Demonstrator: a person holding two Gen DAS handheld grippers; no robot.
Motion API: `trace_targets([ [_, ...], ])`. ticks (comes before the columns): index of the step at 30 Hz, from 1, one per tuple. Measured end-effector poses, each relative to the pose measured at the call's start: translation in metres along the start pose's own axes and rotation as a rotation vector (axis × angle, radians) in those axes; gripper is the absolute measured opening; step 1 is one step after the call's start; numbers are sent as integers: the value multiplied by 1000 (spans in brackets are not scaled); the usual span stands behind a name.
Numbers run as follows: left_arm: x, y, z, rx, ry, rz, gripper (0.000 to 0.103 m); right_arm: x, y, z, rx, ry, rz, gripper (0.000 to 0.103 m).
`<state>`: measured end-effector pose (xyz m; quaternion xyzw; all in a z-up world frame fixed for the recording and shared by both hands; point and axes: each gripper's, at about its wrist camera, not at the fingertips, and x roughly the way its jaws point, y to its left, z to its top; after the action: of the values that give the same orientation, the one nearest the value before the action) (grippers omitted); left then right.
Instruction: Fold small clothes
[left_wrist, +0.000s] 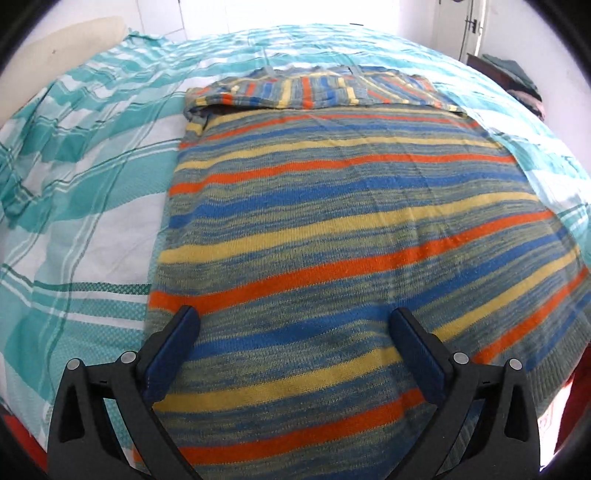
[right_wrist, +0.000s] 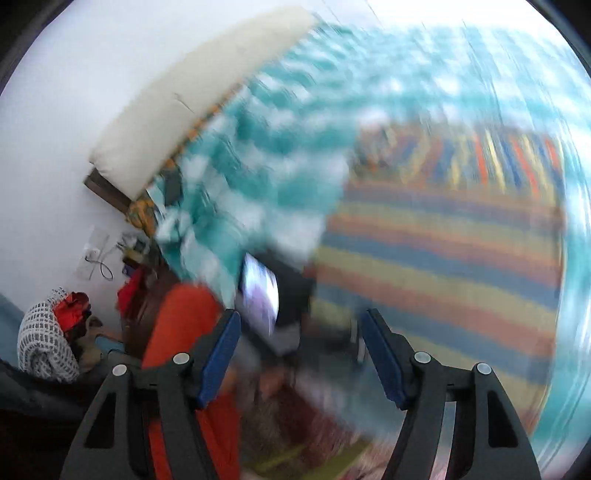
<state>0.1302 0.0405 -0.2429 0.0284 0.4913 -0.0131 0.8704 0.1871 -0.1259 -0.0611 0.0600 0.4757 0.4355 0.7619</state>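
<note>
A striped knit sweater (left_wrist: 351, 221) in orange, blue, yellow and grey-green lies flat on the bed, its sleeves folded across the far end (left_wrist: 314, 88). My left gripper (left_wrist: 295, 321) is open and empty, hovering over the sweater's near hem. My right gripper (right_wrist: 301, 321) is open and empty, off the left side of the bed; its view is motion-blurred. The sweater shows there at the right (right_wrist: 443, 258).
A teal and white checked bedspread (left_wrist: 92, 166) covers the bed. A cream pillow (right_wrist: 192, 99) lies at the bed's head by the white wall. A dark shelf with folded clothes (left_wrist: 517, 74) stands far right. A person in orange (right_wrist: 184, 332) is beside the bed.
</note>
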Motion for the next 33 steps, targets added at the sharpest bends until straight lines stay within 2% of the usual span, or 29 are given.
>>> trace_targets([
  [2, 3, -1, 1, 10, -8, -6, 103, 6, -20, 35, 13, -48, -44, 69],
  [5, 2, -2, -3, 23, -26, -10, 103, 41, -98, 91, 176, -88, -102, 66],
  [9, 1, -3, -5, 33, -43, -14, 103, 92, -198, 130, 391, -81, -171, 48],
  [10, 1, -3, -5, 33, -44, -15, 103, 105, -219, 136, 437, -74, -176, 47],
  [12, 2, -3, -4, 36, -43, -14, 103, 123, -247, 144, 512, -64, -159, 46],
  [14, 3, -4, -4, 39, -43, -14, 103, 130, -258, 143, 558, -67, -127, 46],
  [17, 6, -4, -3, 41, -46, -15, 103, 154, -267, 143, 589, 5, -90, 46],
  [18, 6, -4, -3, 40, -47, -15, 103, 164, -268, 142, 595, 43, -89, 43],
  [19, 6, -4, -3, 40, -48, -15, 103, 166, -267, 141, 592, 58, -106, 27],
  [20, 6, -4, -3, 40, -49, -15, 103, 166, -265, 141, 574, 58, -136, 14],
  [21, 6, -4, -4, 39, -49, -15, 103, 161, -260, 146, 536, 35, -166, 6],
  [24, 6, -4, -4, 39, -54, -16, 103, 129, -235, 160, 366, -131, -223, 6],
  [25, 6, -4, -4, 39, -56, -15, 103, 124, -229, 163, 327, -157, -249, 6],
  [27, 6, -4, -4, 40, -57, -13, 103, 130, -228, 166, 284, -121, -322, 9],
  [28, 6, -4, -4, 40, -57, -13, 103, 142, -232, 165, 288, -61, -347, 22],
  [30, 6, -4, -4, 40, -57, -12, 103, 155, -245, 157, 330, 35, -385, 38],
  [33, 6, -4, -5, 41, -62, -10, 103, 137, -237, 149, 338, -79, -389, 38],
])
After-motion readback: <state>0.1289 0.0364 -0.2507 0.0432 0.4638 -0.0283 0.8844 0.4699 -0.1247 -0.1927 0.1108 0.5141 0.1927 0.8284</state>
